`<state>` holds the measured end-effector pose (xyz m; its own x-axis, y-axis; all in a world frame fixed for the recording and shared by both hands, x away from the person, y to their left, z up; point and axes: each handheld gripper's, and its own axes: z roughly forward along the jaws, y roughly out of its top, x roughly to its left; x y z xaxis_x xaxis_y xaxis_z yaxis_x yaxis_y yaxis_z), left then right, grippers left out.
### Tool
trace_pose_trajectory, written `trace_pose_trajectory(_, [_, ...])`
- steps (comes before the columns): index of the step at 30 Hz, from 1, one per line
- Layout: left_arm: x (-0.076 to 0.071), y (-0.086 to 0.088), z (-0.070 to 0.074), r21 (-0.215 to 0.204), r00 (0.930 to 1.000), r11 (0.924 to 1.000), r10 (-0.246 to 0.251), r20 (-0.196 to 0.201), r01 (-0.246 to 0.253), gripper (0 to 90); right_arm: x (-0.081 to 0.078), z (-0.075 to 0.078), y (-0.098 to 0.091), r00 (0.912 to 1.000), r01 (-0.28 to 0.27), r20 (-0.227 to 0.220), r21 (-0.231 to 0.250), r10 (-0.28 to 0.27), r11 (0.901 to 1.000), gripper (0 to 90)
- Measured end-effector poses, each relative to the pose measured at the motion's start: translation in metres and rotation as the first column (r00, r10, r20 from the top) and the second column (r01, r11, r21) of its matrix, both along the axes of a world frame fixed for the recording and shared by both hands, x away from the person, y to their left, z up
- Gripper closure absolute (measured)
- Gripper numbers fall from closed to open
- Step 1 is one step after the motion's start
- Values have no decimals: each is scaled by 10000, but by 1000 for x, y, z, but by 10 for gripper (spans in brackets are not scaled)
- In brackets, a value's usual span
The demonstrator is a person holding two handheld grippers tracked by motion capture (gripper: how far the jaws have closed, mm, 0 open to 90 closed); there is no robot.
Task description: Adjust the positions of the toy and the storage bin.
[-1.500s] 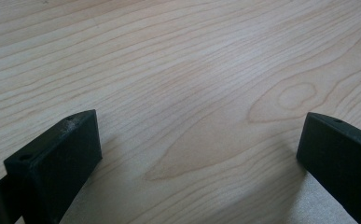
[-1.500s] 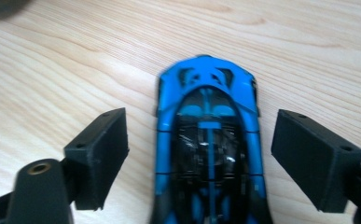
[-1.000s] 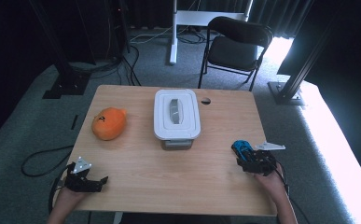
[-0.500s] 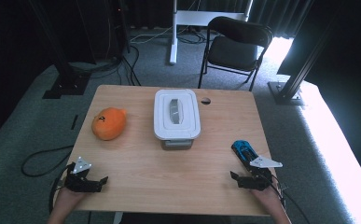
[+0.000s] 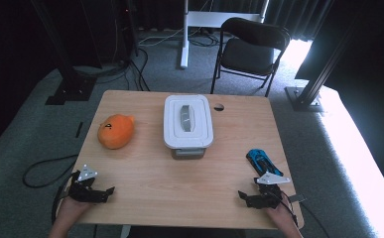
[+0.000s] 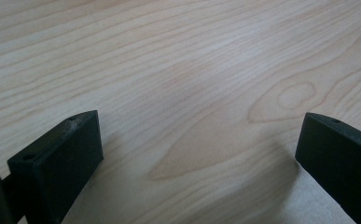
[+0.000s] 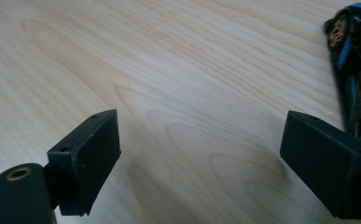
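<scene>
Light wood table, visible grain, 1 small dark round hole near the far edge, just right of the box. 3 things lie on it:
- white lidded plastic box, centre toward the far side, lid on, recessed handle on top, long side running away from the person.
- orange plush toy, left of the box, well apart from it, dark mark on top.
- blue toy car, right side toward the near edge, angled diagonally, well apart from the box.

Both grippers sit low at the near corners over bare wood.
</scene>
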<state>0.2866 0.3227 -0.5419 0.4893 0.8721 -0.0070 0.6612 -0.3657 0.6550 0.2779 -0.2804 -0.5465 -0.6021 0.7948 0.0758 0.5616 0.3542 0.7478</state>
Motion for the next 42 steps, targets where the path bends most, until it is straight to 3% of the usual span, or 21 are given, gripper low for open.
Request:
trace_pose_trajectory(2, [2,-1,1,-10,10000,10000,-30,15,30,10,1,-2,-1,9998,29,-183,161,-26,9999,121])
trace_pose_trajectory(5, [6,-2,5,-57,10000,10000,-6,97,6,10,0,-2,0,9997,187,166,-36,-187,9998,121])
trace_pose_trajectory(8, [11,-1,10,-298,9997,9995,95,239,-87,10,1,-3,1,9995,279,161,-281,-275,9992,121])
trace_pose_trajectory(11, [18,0,17,-258,9990,9994,225,386,-216,10,1,-3,1,9994,343,92,-514,-338,9981,126])
trace_pose_trajectory(14, [26,1,27,-320,9974,9989,369,617,-350,10,0,-4,4,9992,365,177,-779,-353,9963,126])
trace_pose_trajectory(18, [39,3,42,-421,9931,9975,605,1004,-565,11,0,-4,4,9993,346,169,-786,-334,9963,126])
trace_pose_trajectory(24, [57,3,59,-464,9898,9968,703,1239,-649,11,0,-4,4,9992,377,158,-779,-366,9962,126])
trace_pose_trajectory(27, [74,3,72,-483,9861,9963,772,1470,-708,11,0,-4,4,9992,385,156,-778,-374,9962,126])
trace_pose_trajectory(35, [110,7,90,-903,9846,9921,996,1439,-872,45,0,-4,3,9991,396,150,-771,-386,9962,128])
trace_pose_trajectory(42, [137,10,91,-920,9842,9870,1411,1072,-1315,86,0,-4,3,9991,400,145,-762,-390,9963,128])
